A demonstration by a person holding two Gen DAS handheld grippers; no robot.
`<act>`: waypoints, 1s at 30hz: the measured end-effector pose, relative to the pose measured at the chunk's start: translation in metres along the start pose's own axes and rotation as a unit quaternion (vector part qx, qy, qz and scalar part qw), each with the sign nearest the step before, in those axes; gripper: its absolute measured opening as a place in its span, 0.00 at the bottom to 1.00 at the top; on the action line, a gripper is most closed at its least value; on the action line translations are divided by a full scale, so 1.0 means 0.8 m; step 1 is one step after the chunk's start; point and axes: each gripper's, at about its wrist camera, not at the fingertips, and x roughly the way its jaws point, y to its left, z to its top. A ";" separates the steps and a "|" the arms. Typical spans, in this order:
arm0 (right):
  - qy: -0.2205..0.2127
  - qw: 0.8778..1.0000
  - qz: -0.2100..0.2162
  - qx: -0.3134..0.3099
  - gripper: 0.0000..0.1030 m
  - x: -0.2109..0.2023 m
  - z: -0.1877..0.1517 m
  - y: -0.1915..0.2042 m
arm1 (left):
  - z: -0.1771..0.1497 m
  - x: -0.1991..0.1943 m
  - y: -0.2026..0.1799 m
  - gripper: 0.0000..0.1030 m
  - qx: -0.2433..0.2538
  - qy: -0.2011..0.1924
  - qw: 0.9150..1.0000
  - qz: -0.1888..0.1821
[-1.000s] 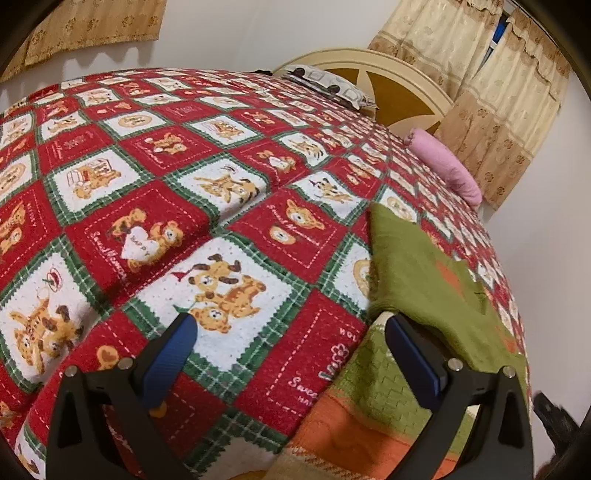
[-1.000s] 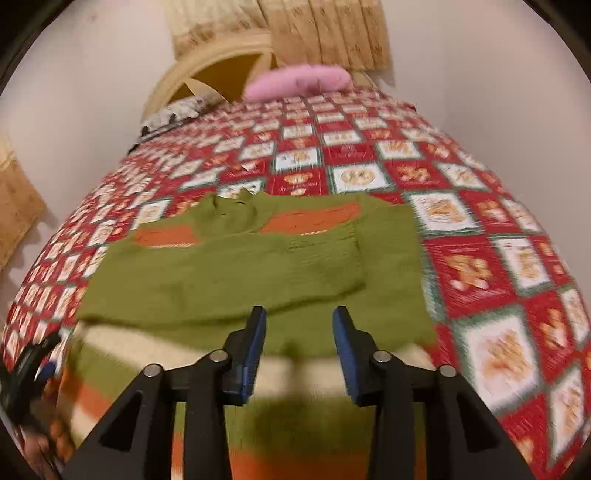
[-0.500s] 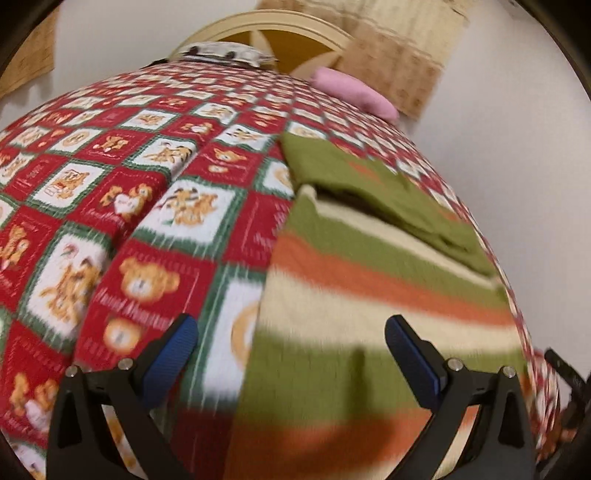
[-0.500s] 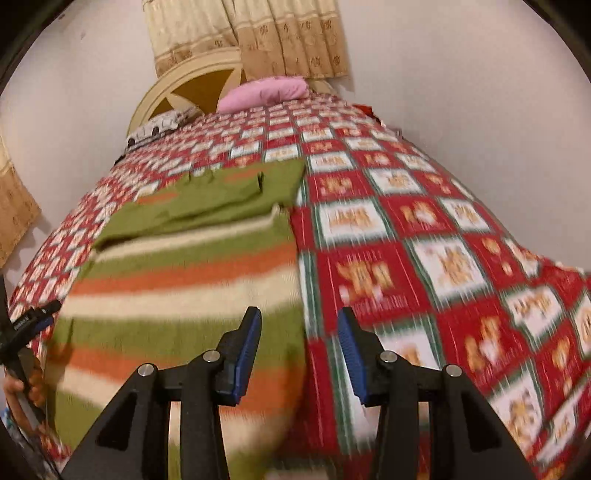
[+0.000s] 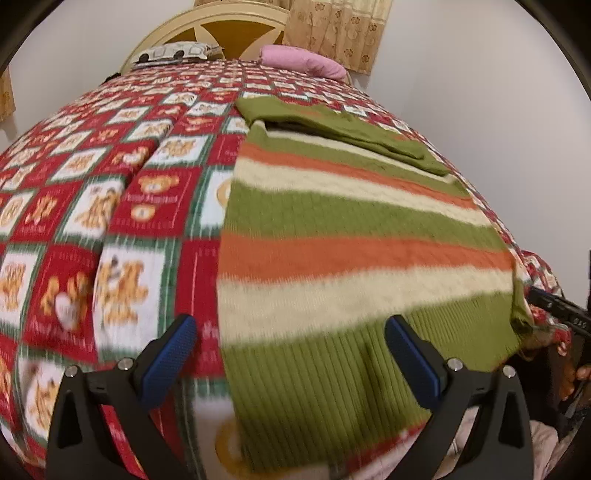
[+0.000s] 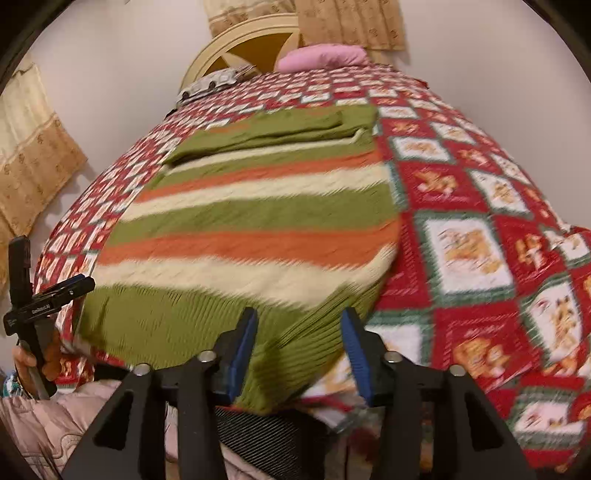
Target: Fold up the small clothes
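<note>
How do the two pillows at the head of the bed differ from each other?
The pink pillow is plain and one colour; the patterned pillow is pale with dark markings. In the left wrist view the pink pillow lies on the right, below the curtain, and the patterned pillow on the left, against the headboard. The pink one looks plumper, the patterned one flatter. Both rest at the far end of the quilt.

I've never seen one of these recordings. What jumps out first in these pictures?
A striped sweater in green, orange and cream lies flat on a red bedspread checked with teddy bears, its sleeves folded across the far end. A pink pillow sits at the headboard. At the near hem, the left hand-held gripper and the right hand-held gripper hover with blue pads apart, neither holding cloth.
</note>
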 end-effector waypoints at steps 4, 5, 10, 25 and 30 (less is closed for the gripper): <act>0.011 1.000 -0.015 -0.020 0.56 0.007 -0.016 0.015 | -0.022 -0.009 0.002 0.95 -0.010 0.012 1.000 -0.008; 0.018 1.000 -0.012 -0.018 0.58 0.010 -0.020 0.016 | -0.026 -0.010 0.004 0.93 -0.014 0.015 1.000 -0.010; 0.029 0.999 -0.025 -0.037 0.60 0.020 -0.030 0.030 | -0.030 -0.007 0.008 0.80 -0.039 0.030 0.998 -0.033; 0.057 0.989 0.096 0.093 0.09 0.004 -0.020 -0.040 | -0.028 -0.012 0.005 0.12 -0.044 0.041 0.997 -0.051; 0.022 0.963 0.210 0.169 0.09 -0.020 0.004 -0.067 | 0.000 -0.031 0.003 0.12 -0.055 0.015 0.993 -0.102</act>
